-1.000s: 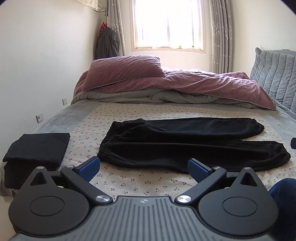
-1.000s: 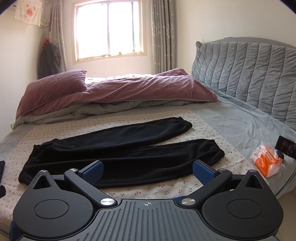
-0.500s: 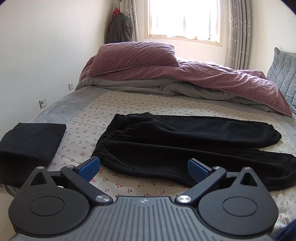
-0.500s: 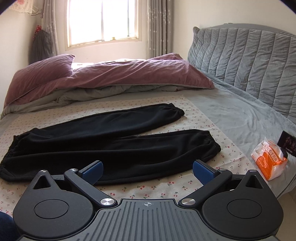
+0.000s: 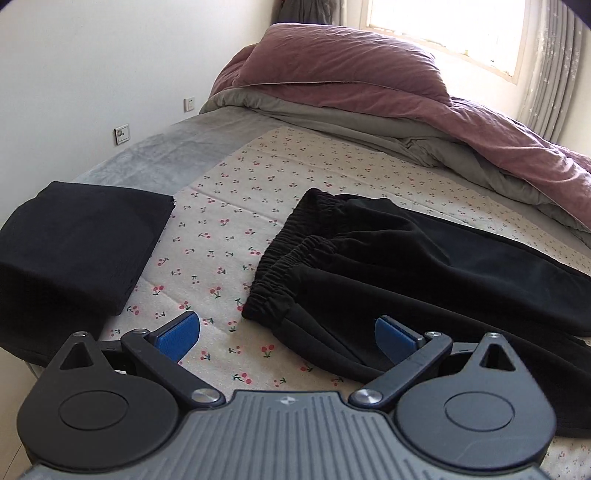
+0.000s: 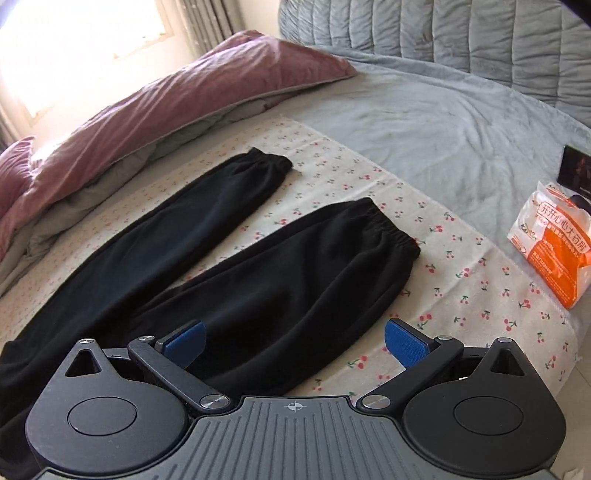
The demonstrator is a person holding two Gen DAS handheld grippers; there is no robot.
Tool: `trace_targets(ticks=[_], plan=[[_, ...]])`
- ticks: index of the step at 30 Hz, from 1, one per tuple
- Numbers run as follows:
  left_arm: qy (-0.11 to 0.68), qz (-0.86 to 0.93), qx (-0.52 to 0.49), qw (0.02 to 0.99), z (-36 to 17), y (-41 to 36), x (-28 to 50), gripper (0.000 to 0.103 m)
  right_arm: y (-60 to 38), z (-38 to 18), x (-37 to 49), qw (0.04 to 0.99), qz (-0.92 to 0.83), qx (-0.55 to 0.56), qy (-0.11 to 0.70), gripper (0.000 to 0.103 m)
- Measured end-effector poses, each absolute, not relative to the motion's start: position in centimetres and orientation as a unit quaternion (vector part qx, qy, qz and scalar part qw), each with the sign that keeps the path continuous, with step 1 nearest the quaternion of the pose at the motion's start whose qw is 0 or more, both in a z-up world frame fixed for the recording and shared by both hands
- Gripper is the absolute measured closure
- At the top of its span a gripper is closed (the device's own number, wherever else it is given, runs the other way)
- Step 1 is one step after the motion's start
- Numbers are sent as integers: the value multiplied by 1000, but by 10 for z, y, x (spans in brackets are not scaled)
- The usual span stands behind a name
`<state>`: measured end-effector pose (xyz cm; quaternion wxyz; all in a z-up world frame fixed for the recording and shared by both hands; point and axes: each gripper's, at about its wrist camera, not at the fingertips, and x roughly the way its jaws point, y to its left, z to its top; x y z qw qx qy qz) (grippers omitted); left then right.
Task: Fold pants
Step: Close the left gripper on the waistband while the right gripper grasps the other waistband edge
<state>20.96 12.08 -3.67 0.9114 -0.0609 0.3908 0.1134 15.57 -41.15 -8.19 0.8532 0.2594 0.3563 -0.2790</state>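
Black pants (image 5: 424, 266) lie flat on a cherry-print cloth (image 5: 236, 206) on the bed. Their elastic waistband (image 5: 280, 266) shows in the left wrist view, with the near waist corner just ahead of my left gripper (image 5: 284, 334). That gripper is open, and nothing sits between its blue pads. In the right wrist view the two legs of the pants (image 6: 229, 266) spread apart, cuffs toward the right. My right gripper (image 6: 293, 339) is open, low over the near leg close to its cuff (image 6: 391, 229).
A folded black garment (image 5: 74, 243) lies at the bed's left edge. A purple duvet and pillow (image 5: 351, 70) are piled at the back. An orange-and-white packet (image 6: 554, 240) and a dark phone (image 6: 576, 170) rest on the grey sheet at right, before a padded headboard (image 6: 443, 29).
Both grippers have dropped and come closer to the bed: the left toward the waistband end, the right toward the cuff of the near leg. The pants have not moved.
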Motion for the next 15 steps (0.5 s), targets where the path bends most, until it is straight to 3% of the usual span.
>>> trace_targets(ticks=[5, 9, 12, 13, 14, 15], plan=[[426, 124, -137, 885, -82, 172, 237, 9, -468, -134, 152, 821, -328, 274, 379, 5], [420, 112, -164, 886, -104, 175, 260, 10, -498, -170, 149, 791, -332, 333, 392, 39], [443, 114, -157, 875, -122, 169, 285, 10, -495, -178, 150, 805, -337, 322, 367, 40], [451, 114, -168, 869, -129, 169, 292, 14, -493, -178, 154, 811, -335, 312, 364, 41], [456, 110, -178, 865, -133, 168, 297, 38, -490, -179, 161, 818, -330, 300, 364, 41], [458, 108, -188, 862, -138, 168, 302, 53, -489, -179, 165, 823, -326, 292, 363, 46]])
